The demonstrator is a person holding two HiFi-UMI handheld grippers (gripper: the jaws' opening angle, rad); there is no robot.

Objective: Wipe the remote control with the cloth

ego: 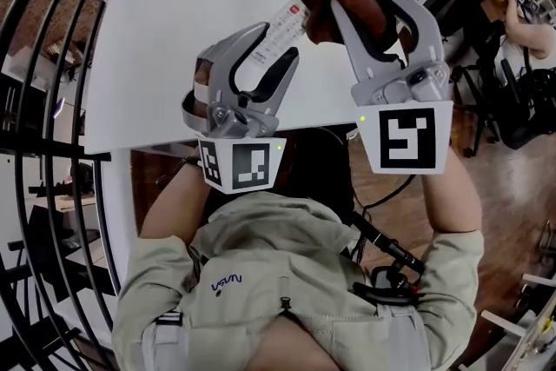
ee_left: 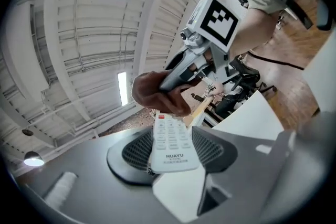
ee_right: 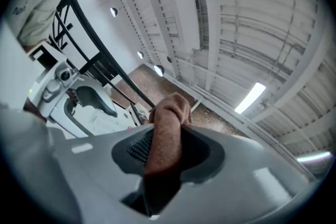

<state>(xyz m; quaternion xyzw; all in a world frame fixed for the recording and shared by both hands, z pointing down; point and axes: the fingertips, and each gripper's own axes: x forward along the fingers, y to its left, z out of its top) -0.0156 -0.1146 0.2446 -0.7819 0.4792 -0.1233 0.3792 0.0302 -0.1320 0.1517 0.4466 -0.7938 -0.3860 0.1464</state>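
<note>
Remote control (ee_left: 169,144) shows its HUAYU print only in left gripper view.

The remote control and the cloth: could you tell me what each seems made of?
The remote control looks like smooth white hard plastic, with moulded buttons and printed lettering. The cloth looks like soft brown fabric, perhaps microfibre: matte, fuzzy, folded limply.

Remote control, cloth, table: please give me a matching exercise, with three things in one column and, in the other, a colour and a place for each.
1. remote control
2. cloth
3. table

a. white, a flat top in front of the person
b. white, clamped in the left gripper
c. brown, clamped in the right gripper

Pairs: 1-b, 2-c, 3-a
</note>
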